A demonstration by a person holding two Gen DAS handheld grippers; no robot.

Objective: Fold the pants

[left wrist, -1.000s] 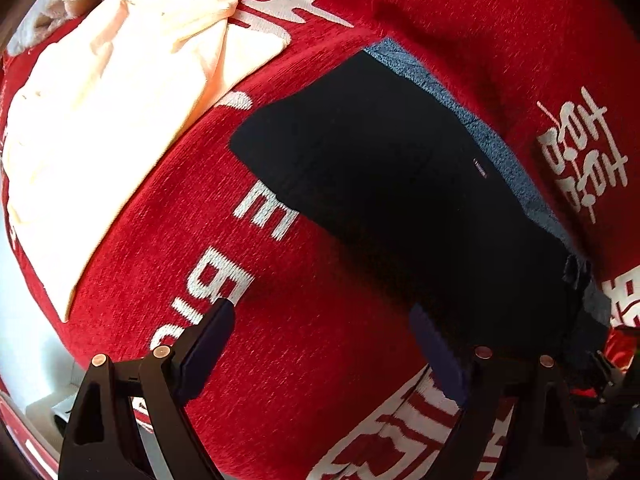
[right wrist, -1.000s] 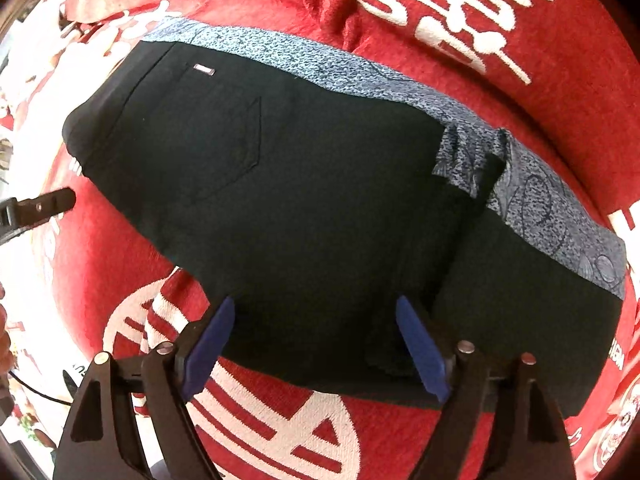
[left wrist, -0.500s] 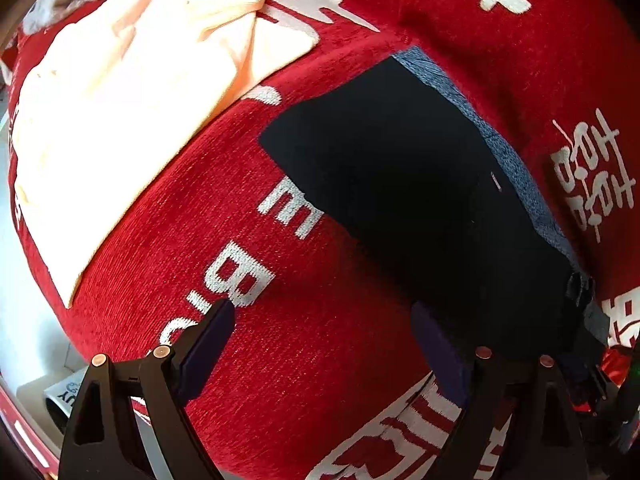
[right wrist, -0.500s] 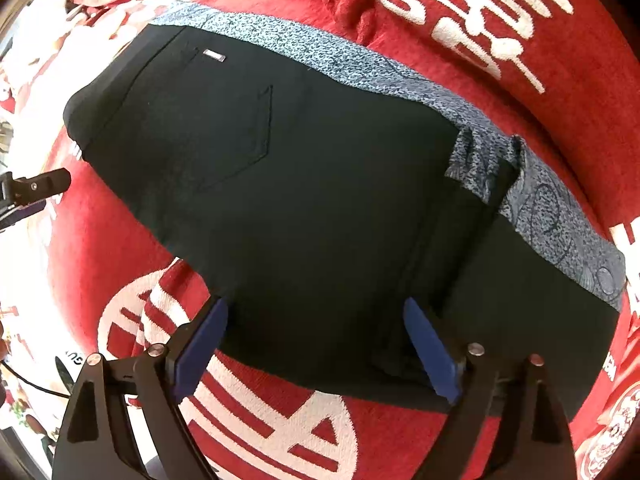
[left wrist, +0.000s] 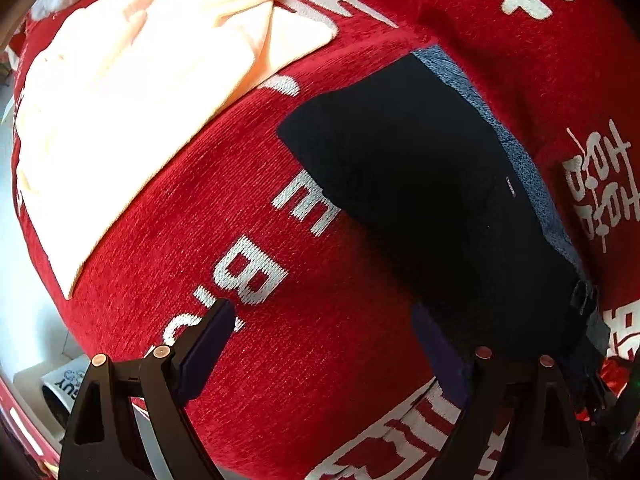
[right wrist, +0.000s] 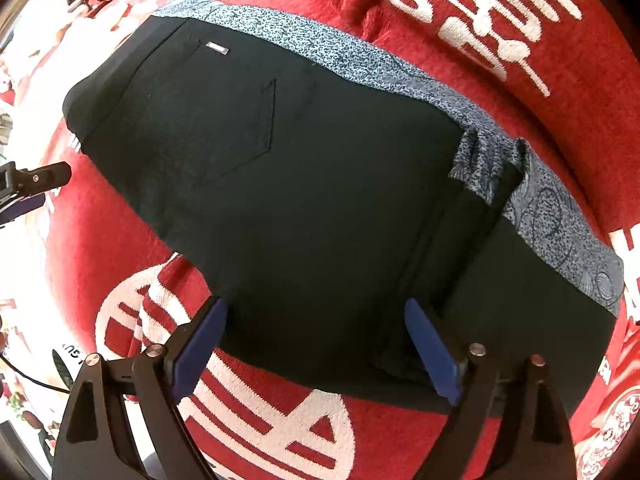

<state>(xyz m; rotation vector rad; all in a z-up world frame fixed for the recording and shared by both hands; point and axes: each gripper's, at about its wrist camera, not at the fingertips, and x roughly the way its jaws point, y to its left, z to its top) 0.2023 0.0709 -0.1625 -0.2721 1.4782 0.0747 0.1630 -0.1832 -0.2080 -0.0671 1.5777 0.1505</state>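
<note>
The black pants [right wrist: 304, 184] lie folded flat on a red blanket [right wrist: 460, 8] with white lettering, their long axis running from upper left to lower right in the right wrist view, the grey patterned waistband [right wrist: 360, 60] along the far edge. The right claw [right wrist: 316, 344] points down over their near edge, jaws wide apart and gripping nothing. The left claw [left wrist: 320, 344] also points down, spread wide and empty, over red blanket beside the pants' end [left wrist: 420, 184]. A cream garment [left wrist: 132, 92] lies well apart.
</note>
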